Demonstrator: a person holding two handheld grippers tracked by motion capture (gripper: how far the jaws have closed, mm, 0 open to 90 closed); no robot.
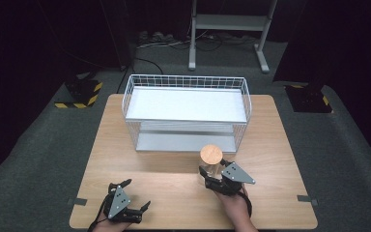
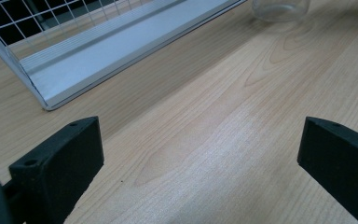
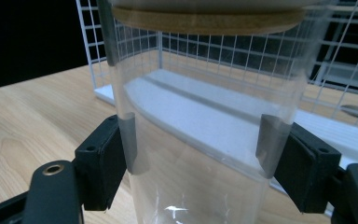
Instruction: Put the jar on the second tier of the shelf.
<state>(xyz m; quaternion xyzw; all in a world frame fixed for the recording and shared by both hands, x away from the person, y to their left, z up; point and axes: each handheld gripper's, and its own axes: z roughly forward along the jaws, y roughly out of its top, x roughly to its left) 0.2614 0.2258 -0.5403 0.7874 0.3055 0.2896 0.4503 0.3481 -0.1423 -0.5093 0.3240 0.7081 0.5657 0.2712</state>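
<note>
Wooden table (image 1: pixel 125 159) carries a white two-tier wire rack (image 1: pixel 186 113) at the far centre; both shelves look bare. In front of the rack's right end stands a clear glass jar (image 1: pixel 211 164) with a round wooden lid (image 1: pixel 211 154), upright on the table.

Right gripper (image 1: pixel 211 180): jaws closed on the jar's wall, pads pressing both sides below the lid in the right gripper view (image 3: pixel 205 154). Jar base appears to be on the table; cannot confirm a lift.

Left gripper (image 1: pixel 125 200): near the front edge, well apart from the jar, jaws spread wide, nothing between them.

Judgement: grasp made. Lift and placement on a rack shelf remain.
</note>
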